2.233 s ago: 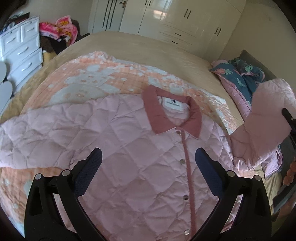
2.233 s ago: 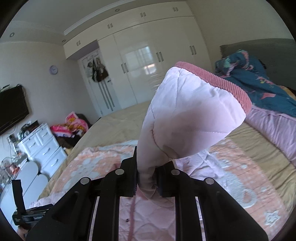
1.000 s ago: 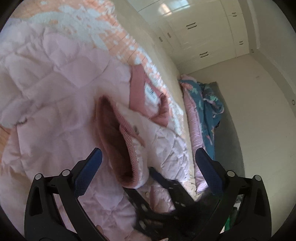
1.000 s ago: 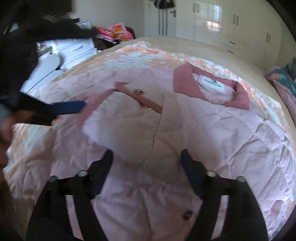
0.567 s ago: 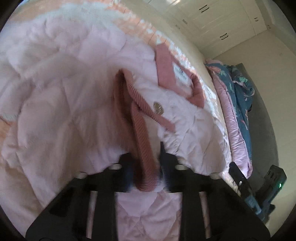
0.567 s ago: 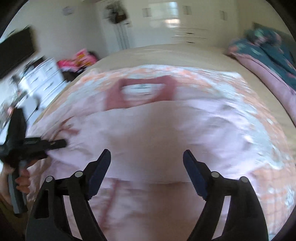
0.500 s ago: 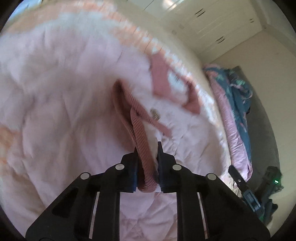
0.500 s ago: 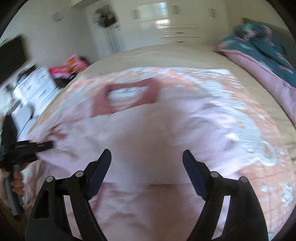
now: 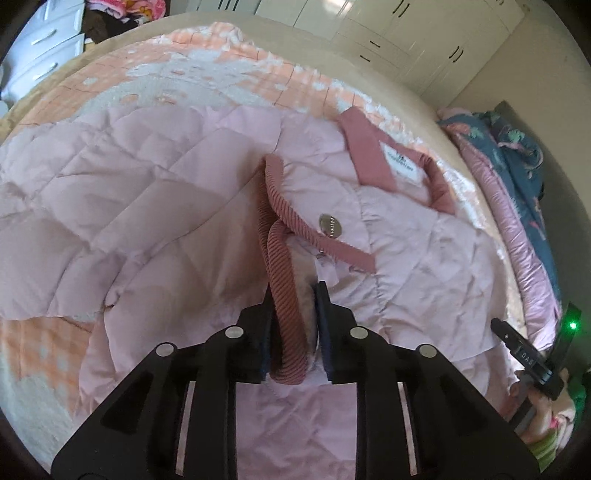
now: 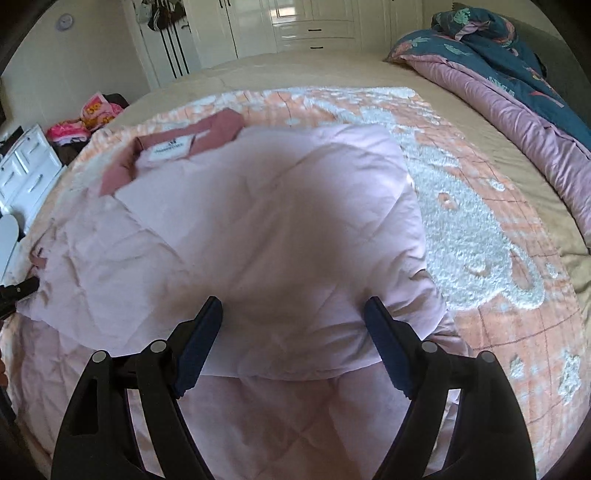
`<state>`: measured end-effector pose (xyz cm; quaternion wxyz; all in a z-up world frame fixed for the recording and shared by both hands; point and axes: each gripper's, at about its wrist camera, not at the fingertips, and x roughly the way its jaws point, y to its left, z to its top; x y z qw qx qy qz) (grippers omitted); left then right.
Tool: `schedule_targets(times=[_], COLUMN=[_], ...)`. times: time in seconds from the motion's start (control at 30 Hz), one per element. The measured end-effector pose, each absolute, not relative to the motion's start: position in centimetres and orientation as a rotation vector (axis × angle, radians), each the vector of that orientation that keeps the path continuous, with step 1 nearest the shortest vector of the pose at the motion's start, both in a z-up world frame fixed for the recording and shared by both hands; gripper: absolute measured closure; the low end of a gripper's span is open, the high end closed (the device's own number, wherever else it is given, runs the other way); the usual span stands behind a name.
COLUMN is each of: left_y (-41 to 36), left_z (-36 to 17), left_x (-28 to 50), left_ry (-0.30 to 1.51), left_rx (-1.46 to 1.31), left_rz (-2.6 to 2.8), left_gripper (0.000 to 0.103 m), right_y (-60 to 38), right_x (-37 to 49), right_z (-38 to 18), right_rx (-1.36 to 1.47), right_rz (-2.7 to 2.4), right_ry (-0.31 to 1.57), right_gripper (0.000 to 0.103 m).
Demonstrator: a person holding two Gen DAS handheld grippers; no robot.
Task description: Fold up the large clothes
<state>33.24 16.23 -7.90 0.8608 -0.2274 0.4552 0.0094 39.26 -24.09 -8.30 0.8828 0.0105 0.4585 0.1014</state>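
- Pinching the ribbed cuff (image 9: pixel 282 295) in my left claw (image 9: pixel 293 325), left wrist view: clamped on it so I can steer the sleeve laid across the pink quilted jacket (image 9: pixel 147 192).
- Jacket lies flat on the blanket (image 9: pixel 207 70) on the bed, collar (image 9: pixel 369 155) up.
- Right wrist view: my right claw (image 10: pixel 293 343) is spread wide, holding nothing, over the folded sleeve (image 10: pixel 295 221) — free for the next grab.

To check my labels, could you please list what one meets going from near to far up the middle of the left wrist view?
Left claw → ribbed pink cuff → pink quilted jacket → peach patterned blanket → white wardrobe.
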Motion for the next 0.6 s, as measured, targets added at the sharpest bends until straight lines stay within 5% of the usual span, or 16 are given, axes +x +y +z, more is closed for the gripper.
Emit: schedule_targets(times=[0.17,0.3,0.6], left_y=[16.0,15.8,17.0], left_z=[-7.9,-6.9,-4.1], left_x=[33.3,32.5,30.0], left_ry=[0.972,0.968,0.915], left_rx=[-0.456,-0.441,-0.443], left_rz=[0.009,0.012,0.076], left_gripper=[0.084,0.059,0.018], right_y=[-24.1,-23.9,-20.9], right_x=[39.1,38.1,35.2], right_z=[-8.5,-6.9,-3.3], right_rx=[0.025,0.049,0.097], right_rz=[0.194,0.223,0.325], right_ry=[0.966,0.940,0.873], right_gripper=[0.023,0.020,0.006])
